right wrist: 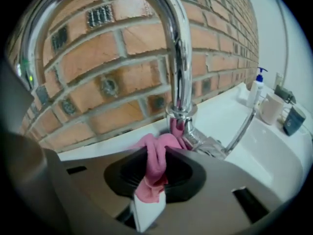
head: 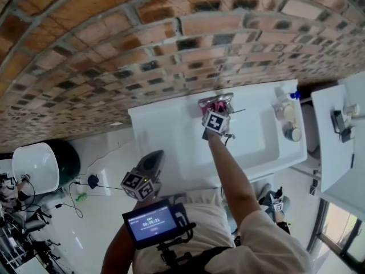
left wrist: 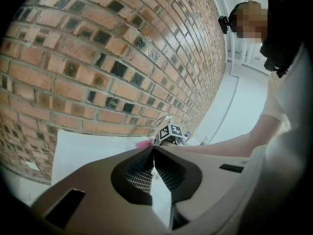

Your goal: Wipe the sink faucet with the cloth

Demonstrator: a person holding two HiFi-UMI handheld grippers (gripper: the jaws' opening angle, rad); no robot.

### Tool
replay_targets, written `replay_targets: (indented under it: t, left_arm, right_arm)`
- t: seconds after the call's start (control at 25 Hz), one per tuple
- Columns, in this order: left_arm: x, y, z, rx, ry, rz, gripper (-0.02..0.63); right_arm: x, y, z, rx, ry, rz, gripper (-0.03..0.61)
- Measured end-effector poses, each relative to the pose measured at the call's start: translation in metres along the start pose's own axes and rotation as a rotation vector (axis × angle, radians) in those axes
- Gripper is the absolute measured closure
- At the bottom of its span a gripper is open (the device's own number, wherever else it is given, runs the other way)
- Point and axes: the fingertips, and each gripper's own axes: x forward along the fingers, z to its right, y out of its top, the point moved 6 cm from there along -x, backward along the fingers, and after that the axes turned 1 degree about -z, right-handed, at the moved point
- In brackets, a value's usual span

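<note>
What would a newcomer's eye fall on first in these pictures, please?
The pink cloth, pinched in the right claw, stands out first, pressed to the base of the tall chrome faucet at the back of the white sink. A red brick wall fills the space behind it. The left claw is shut on nothing, held near the person's body.

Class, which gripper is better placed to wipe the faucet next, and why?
Right. The right gripper grips the pink cloth at the faucet base; the left gripper is shut, empty, and away from it.
</note>
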Motion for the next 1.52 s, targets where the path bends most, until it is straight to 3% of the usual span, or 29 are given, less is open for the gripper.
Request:
replay_targets:
  t: [0.4,0.56,0.68,0.88,1.52]
  left_arm:
    - [0.006,-0.001,-0.001,-0.007,0.004,0.002,0.611]
    - [0.005,-0.004,-0.001,-0.023,0.008,0.001,0.611]
    - [0.004,-0.005,0.001,-0.027,0.01,0.003,0.611]
    - [0.004,-0.002,0.002,-0.024,0.008,0.014,0.611]
    - [-0.001,-0.002,0.003,-0.003,0.009,0.019,0.611]
  right_arm:
    - [0.022,0.003,-0.001,0.032,-0.026,-0.028,0.477]
    - [0.035,-0.002,0.008,0.15,-0.031,-0.069,0.477]
    - [0.03,-0.014,0.012,0.256,-0.061,-0.179,0.479]
    - [0.007,0.022,0.017,0.255,-0.013,0.017,0.48]
    - [-0.051,0.048,0.027,0.298,0.15,0.215,0.491]
